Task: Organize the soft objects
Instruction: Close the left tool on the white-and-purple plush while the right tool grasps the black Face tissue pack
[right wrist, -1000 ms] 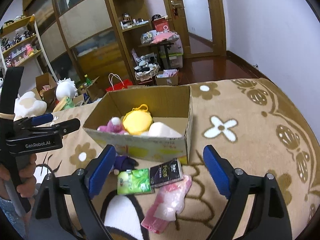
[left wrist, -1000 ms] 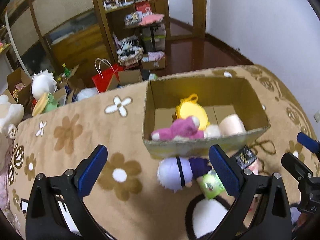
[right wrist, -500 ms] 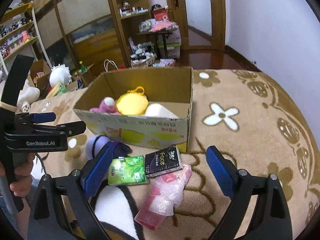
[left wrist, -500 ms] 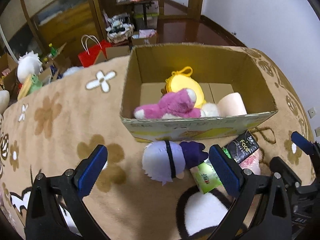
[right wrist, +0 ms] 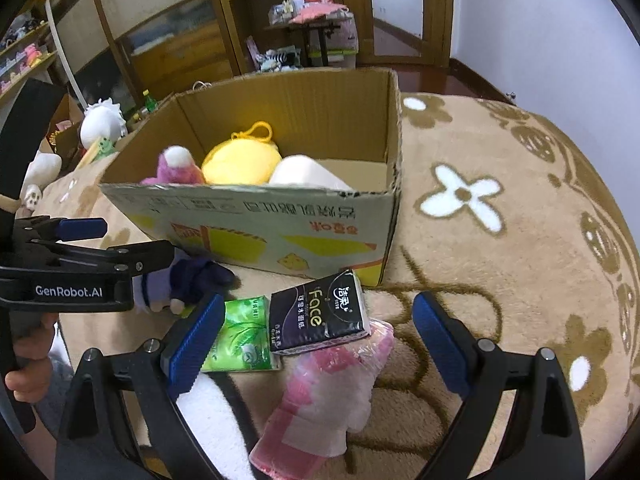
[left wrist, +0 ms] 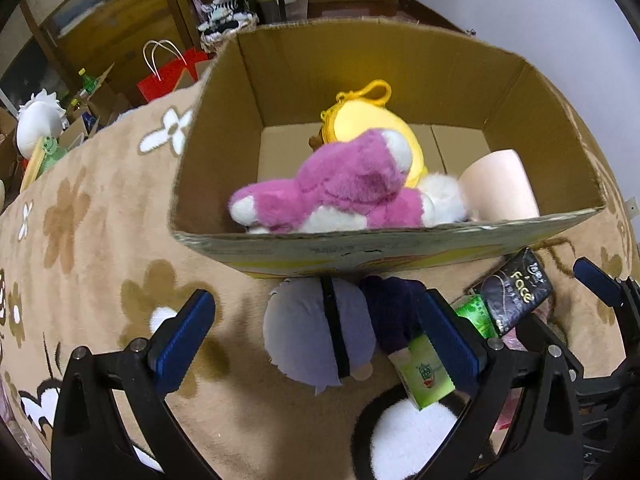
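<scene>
Plush toys and tissue packs lie on a tan flowered blanket [right wrist: 500, 280], some already inside an open cardboard box [left wrist: 400, 248], some just in front of it.

In the box: pink-and-white plush [left wrist: 344, 188] across the near side, yellow round plush [left wrist: 372, 120] with a clip loop behind it, pale pink roll [left wrist: 500, 188] at the right end.

Outside, against the box's front wall: lavender-and-purple plush doll [left wrist: 320, 332], head toward the camera. Right of it, green tissue pack [right wrist: 240, 336], then black "Face" tissue pack [right wrist: 316, 312] lying partly over a pink wrapped pack [right wrist: 332, 392].

Left gripper [left wrist: 316, 344]: blue pads spread wide, nothing between them but the doll on the blanket below; no contact visible. Compared with a second ago, it sits much closer to the box and lower, so the doll now fills the gap between the fingers and the box wall looms large.

Right gripper [right wrist: 316, 344]: fingers wide apart, holding nothing, above the black and pink packs. It too has come nearer; the packs look larger than before.

Objects themselves lie where they did earlier.
</scene>
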